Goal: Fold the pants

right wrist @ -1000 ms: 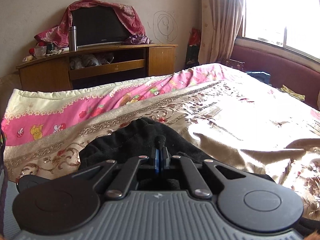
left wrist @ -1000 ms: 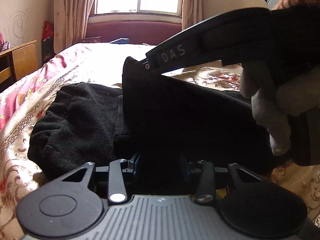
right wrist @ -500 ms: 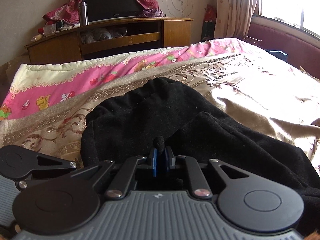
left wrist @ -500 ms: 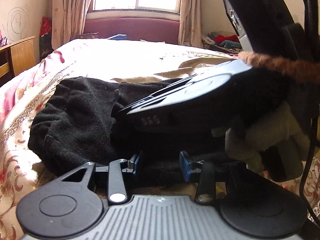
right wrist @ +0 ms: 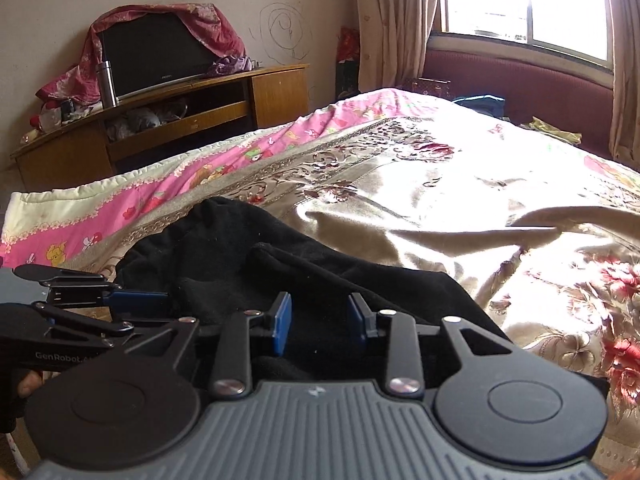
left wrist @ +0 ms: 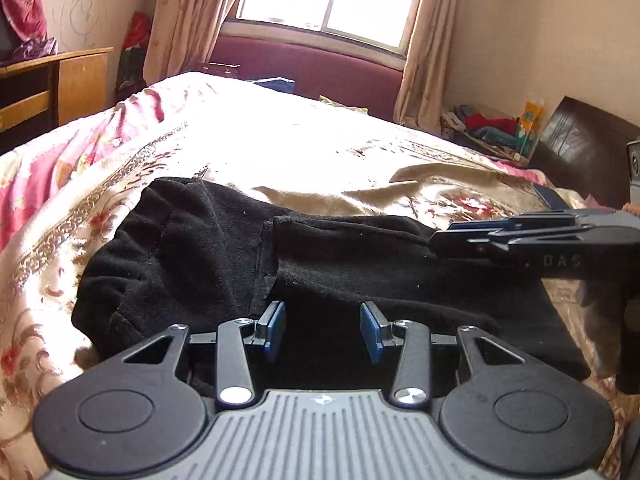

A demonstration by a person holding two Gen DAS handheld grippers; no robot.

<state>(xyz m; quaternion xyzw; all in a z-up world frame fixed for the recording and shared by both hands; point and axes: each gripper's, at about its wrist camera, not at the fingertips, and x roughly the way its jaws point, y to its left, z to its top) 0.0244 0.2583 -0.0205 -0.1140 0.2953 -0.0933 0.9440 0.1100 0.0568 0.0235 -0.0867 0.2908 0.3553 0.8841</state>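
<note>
The black pants (left wrist: 304, 264) are lying folded on the bed (left wrist: 320, 148), on the gold floral bedspread, near the edge closest to the cameras. In the left wrist view the bundle is stretching across the picture, its long axis running left to right, roughly parallel to the near edge of the bed. One bunched, rounded end is pointing toward the pink quilt (left wrist: 44, 168) side of the bed, and the flatter end is pointing toward the right gripper (left wrist: 452, 232). A folded top layer is covering the right part of the bundle, with its edge showing as a seam near the middle. In the right wrist view the pants (right wrist: 248, 264) are running away from the camera toward the pink quilt (right wrist: 168, 196), narrowing to a rounded end.

The left gripper (left wrist: 322, 332) is hovering at the near edge of the pants, its jaws standing moderately apart with only dark cloth seen behind the gap; neither blue pad is pressing on the fabric. In the right wrist view the left gripper (right wrist: 160, 300) is entering from the left beside the pants.

The right gripper (right wrist: 318, 322) is sitting over the nearer end of the pants, and its jaws are opening, with fabric beneath and behind them but nothing pinched between the blue pads.
</note>
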